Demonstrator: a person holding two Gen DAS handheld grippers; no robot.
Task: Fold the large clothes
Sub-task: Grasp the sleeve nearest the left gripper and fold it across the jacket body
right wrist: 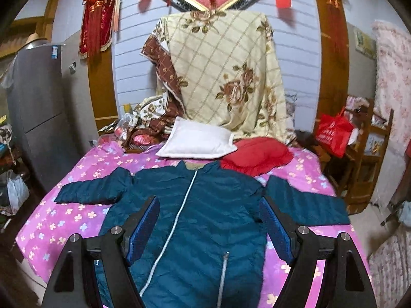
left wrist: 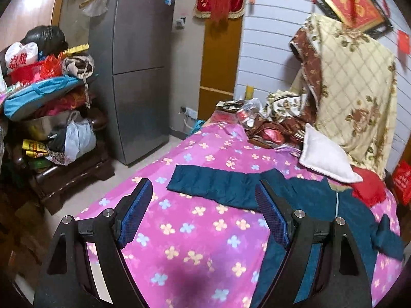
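Observation:
A dark teal quilted jacket point(right wrist: 205, 205) lies flat, front up, on the pink flowered bedspread point(right wrist: 51, 225), zipped, collar toward the pillows, both sleeves spread sideways. My right gripper point(right wrist: 209, 205) is open and empty above the jacket's chest, one finger on each side of the zipper. My left gripper point(left wrist: 203, 192) is open and empty above the bedspread point(left wrist: 185, 243), near the jacket's point(left wrist: 316, 197) left sleeve point(left wrist: 213, 183); its right finger overlaps the jacket body.
A white pillow point(right wrist: 197, 141) and red cushion point(right wrist: 257, 157) lie just past the collar. A floral quilt point(right wrist: 226, 77) is draped behind them. A grey fridge point(left wrist: 138, 71) and a cluttered shelf point(left wrist: 48, 118) stand left of the bed; a wooden rack with a red bag point(right wrist: 334, 131) stands right.

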